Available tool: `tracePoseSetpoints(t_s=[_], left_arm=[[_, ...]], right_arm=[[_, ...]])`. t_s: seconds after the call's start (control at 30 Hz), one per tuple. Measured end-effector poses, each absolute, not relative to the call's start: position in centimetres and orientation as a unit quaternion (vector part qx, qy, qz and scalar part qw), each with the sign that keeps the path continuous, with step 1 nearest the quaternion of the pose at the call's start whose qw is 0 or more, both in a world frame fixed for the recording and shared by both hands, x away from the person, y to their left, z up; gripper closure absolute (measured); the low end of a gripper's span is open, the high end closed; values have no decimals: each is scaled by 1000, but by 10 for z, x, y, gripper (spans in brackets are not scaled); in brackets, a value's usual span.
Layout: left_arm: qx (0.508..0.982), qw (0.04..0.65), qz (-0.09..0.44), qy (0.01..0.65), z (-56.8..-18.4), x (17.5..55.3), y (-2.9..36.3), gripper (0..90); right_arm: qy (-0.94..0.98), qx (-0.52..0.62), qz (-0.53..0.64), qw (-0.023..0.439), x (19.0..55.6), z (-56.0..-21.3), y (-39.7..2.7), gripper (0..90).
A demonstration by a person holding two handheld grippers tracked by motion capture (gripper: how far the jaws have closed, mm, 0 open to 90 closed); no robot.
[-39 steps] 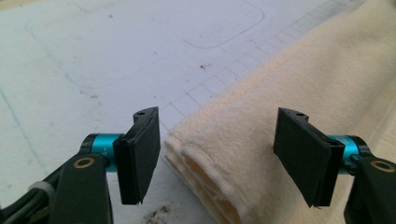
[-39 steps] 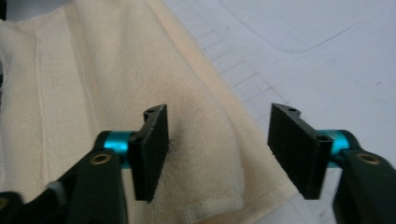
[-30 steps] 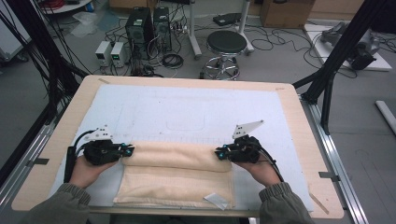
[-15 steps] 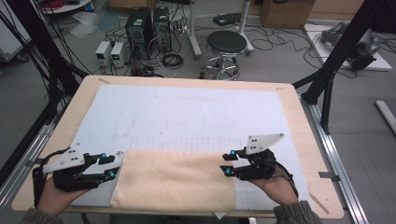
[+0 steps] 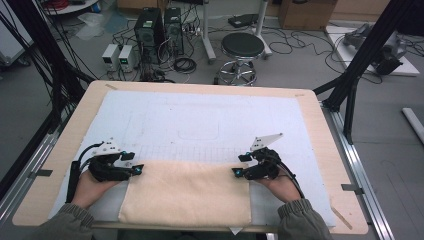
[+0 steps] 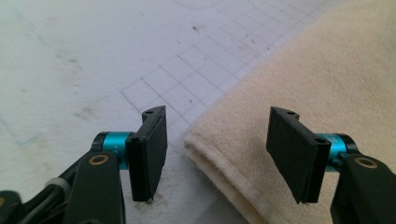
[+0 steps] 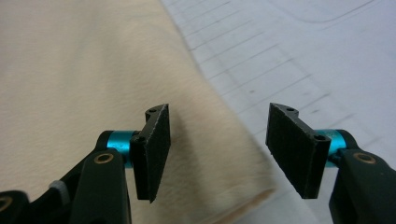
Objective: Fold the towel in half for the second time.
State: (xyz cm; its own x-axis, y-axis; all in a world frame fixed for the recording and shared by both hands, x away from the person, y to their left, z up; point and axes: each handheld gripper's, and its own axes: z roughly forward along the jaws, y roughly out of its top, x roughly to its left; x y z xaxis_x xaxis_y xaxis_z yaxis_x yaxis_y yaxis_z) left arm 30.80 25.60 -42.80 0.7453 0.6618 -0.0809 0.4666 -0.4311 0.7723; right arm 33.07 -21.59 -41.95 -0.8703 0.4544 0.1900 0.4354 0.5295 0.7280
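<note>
A cream towel lies folded flat on the white mat by the table's near edge. My left gripper sits at the towel's far left corner, and its jaws have just been opening. In the left gripper view my left gripper stands open over the towel's hemmed corner, and the pads do not press on it. My right gripper is at the far right corner, jaws also just opened. In the right gripper view my right gripper gapes over the towel's edge.
The mat carries a printed grid just beyond the towel. The wooden table edge frames the mat. A black stool, computer cases and cables stand on the floor beyond. Black frame posts rise at the right.
Both grippers let go of the towel's raised fold, which dropped flat. The hands swung outward and toward me, then came back to the towel's far corners with open jaws.
</note>
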Motion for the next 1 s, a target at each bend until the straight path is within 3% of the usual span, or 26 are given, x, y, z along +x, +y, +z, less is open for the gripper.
tracePoseSetpoints(t_s=[0.07,0.1,0.13,0.17,0.2,0.27,0.47,0.57,0.63,0.73,0.77,0.87,0.9,0.97,1.0], left_arm=[[844,409,106,332,-432,310,253,409],[845,409,102,329,-433,310,252,482],[847,410,102,324,-433,310,252,553],[844,414,106,323,-431,309,252,664],[840,419,110,328,-429,308,253,734],[824,439,118,338,-425,307,257,794],[821,413,141,368,-428,315,247,800],[818,414,141,373,-429,317,249,754],[816,414,140,378,-429,317,250,687],[815,419,123,381,-431,321,251,489],[817,421,118,376,-432,322,250,474],[826,414,111,367,-435,323,246,494],[829,416,108,359,-436,322,245,559],[832,414,116,352,-434,320,244,729],[833,411,120,351,-433,320,244,769]], right_arm=[[878,249,408,2,328,-422,-214,391],[881,245,404,6,326,-423,-212,427],[884,239,401,13,325,-422,-211,526],[889,226,399,18,323,-421,-210,690],[890,218,400,25,322,-419,-209,742],[885,227,406,28,323,-414,-210,769],[884,265,382,48,338,-421,-208,746],[879,270,390,46,342,-423,-212,694],[877,269,396,42,342,-422,-215,612],[869,279,409,19,344,-421,-222,516],[867,282,410,14,345,-421,-223,497],[873,281,399,-1,345,-426,-220,481],[877,280,389,-3,345,-428,-218,517],[888,263,378,-8,345,-430,-214,701],[889,258,378,-3,344,-428,-213,743]])
